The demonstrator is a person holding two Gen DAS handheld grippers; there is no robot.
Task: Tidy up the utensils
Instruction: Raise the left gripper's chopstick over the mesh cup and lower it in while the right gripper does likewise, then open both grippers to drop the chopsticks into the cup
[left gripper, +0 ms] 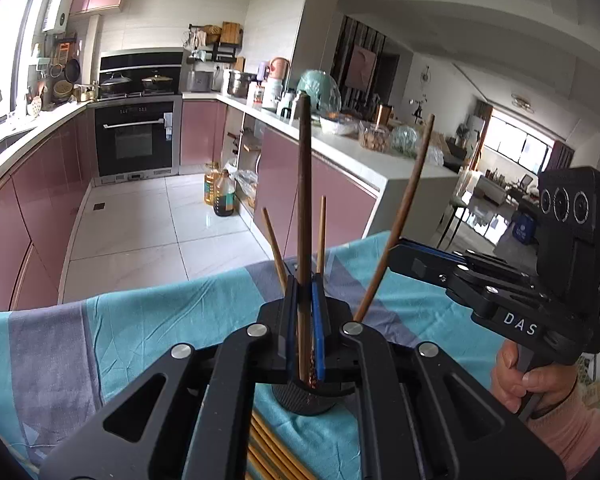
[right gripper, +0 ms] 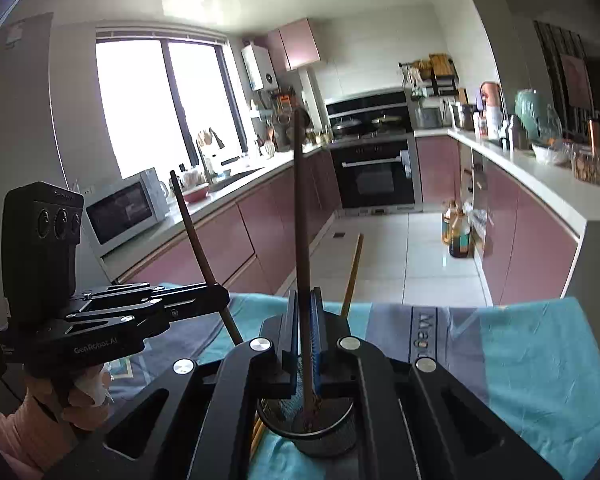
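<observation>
Black gripper jaws fill the near view: left gripper and right gripper each clench a dark chopstick upright, apparently to drop into the mesh holder on the cloth.

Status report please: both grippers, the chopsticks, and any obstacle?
Left gripper and right gripper each shut on one dark chopstick, ends over mesh holder. Two light chopsticks already in. Nothing blocking.

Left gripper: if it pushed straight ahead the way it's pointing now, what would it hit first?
Likely nothing close. The left gripper, shut on a dark chopstick, points over the blue cloth toward open floor. Two lighter chopsticks stand just ahead in the mesh holder; depth is unclear.
</observation>
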